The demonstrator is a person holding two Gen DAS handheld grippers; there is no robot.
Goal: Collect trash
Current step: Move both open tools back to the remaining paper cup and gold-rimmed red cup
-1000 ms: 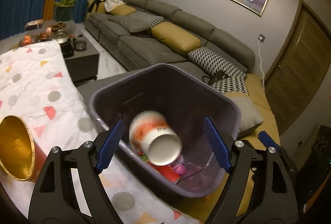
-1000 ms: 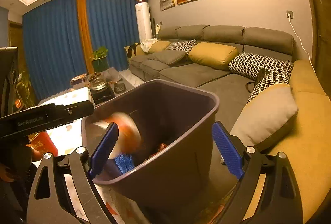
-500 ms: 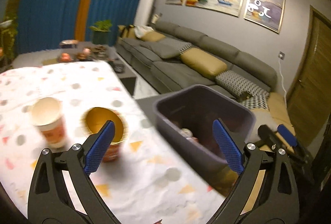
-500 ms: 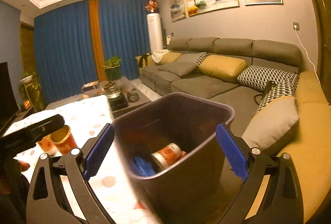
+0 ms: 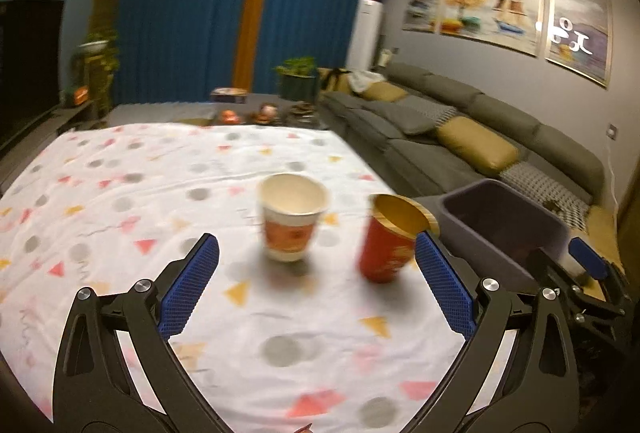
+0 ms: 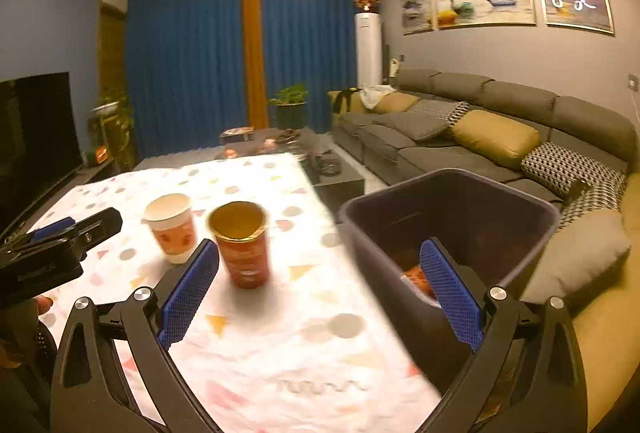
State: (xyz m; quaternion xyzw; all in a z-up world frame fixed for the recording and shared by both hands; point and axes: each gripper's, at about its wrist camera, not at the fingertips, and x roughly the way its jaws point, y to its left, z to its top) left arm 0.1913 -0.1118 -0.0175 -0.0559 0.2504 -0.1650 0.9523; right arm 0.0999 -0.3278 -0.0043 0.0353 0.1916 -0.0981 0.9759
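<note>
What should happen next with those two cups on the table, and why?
Probably ease the left gripper forward around the white cup. Its jaws are opening and empty, the cup stands upright just ahead of them beside the red cup, and the bin waits nearby.

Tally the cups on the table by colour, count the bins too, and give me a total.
White and orange cup: 1
Red cup with gold inside: 1
Dark bin beside the table: 1
Total: 3

Home living room: long grey sofa (image 6: 492, 121), television (image 6: 36, 129), blue curtains (image 6: 188, 65).
</note>
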